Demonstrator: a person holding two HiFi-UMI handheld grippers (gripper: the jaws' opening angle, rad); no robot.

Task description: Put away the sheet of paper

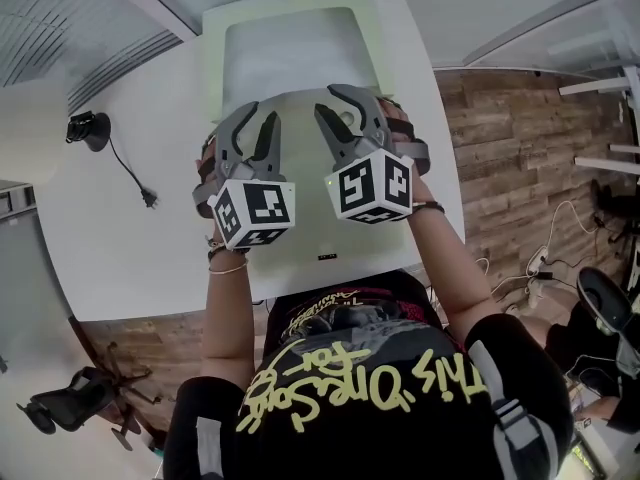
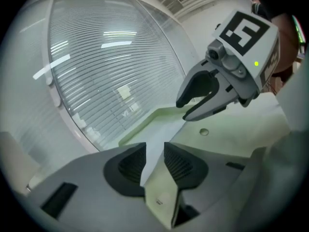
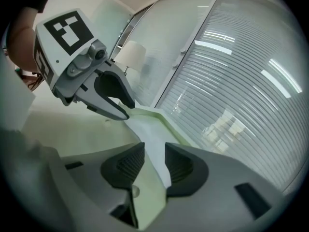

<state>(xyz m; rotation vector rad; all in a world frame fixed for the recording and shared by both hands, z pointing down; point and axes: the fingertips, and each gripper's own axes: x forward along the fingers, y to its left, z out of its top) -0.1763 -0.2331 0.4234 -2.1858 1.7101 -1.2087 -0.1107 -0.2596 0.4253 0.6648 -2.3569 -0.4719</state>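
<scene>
Both left tool (image 1: pixel 258 118) and right tool (image 1: pixel 335 108) gape near paper (image 1: pixel 290 53); shirt (image 1: pixel 380 388) reads "This".

The person wears a black T-shirt (image 1: pixel 330 343), at 6 o'clock in the head view, with yellow-green brush lettering across it and pale grey stripes on the short sleeves (image 1: pixel 515 408). Thin bracelets (image 1: pixel 228 261) circle the left wrist, and a dark band (image 1: pixel 430 206) circles the right. The left gripper (image 1: pixel 260 114) and right gripper (image 1: pixel 330 100) have matte grey, curved jaws lined with black ribbed pads (image 2: pixel 129 164). Each carries a white cube (image 1: pixel 255 211) at its 6 o'clock end, printed with black square markers. The right one's cube shows a small green light (image 2: pixel 256 63).
</scene>
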